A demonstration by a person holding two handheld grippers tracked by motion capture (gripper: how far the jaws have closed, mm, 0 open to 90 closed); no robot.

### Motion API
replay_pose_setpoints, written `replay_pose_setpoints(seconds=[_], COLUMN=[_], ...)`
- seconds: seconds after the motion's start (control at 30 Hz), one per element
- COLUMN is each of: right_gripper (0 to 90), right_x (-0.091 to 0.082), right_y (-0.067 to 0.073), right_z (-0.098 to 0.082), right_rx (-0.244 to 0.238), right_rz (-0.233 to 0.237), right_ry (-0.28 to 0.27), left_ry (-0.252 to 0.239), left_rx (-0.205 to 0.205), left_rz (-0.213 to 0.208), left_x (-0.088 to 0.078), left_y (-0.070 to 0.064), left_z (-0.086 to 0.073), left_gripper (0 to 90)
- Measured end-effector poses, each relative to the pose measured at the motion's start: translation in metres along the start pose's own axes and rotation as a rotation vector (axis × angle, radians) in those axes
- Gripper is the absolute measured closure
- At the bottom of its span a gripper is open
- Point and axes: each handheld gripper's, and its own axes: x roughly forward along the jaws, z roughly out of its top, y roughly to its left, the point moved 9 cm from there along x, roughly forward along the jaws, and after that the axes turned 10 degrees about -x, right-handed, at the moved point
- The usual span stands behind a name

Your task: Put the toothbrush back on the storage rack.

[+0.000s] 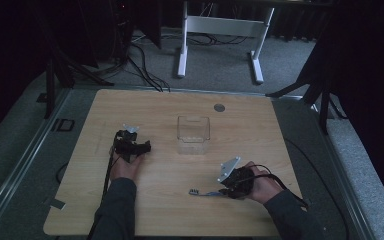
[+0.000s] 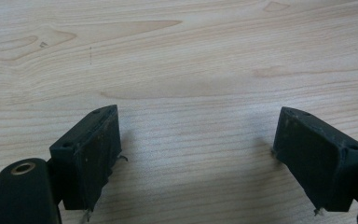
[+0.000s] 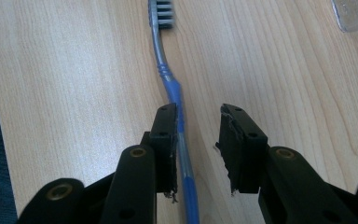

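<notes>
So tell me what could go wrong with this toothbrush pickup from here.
1. The toothbrush lies against one of the fingers of the right gripper, with a gap to the other, so closing may push it sideways or pinch it off-centre.
2. The handle lies flat on the table; the thin shaft could slip under the fingers.
3. The grip sits far from the bristle head, so the brush may tilt when lifted toward the clear container.

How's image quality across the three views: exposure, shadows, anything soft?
High view: dim and underexposed, surroundings near black, the table lit, the clear box faint. Left gripper view: bright and even, wood grain sharp, soft shadows beside the open left gripper. Right gripper view: well lit, the toothbrush sharp between the right gripper jaws, nearest jaw parts slightly soft.
</notes>
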Motion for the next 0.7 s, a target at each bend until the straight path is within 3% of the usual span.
replay_pose_setpoints(seconds=[0.7], right_gripper=[68.1], right_x=[0.0016], right_y=[-0.0019], right_z=[0.0043], right_rx=[-0.02], right_rz=[0.027], right_ry=[0.03], left_ry=[0.001], left_rx=[0.0], left_rz=[0.0], left_x=[0.0], left_y=[0.0], left_z=[0.0001], left_gripper=[15.0])
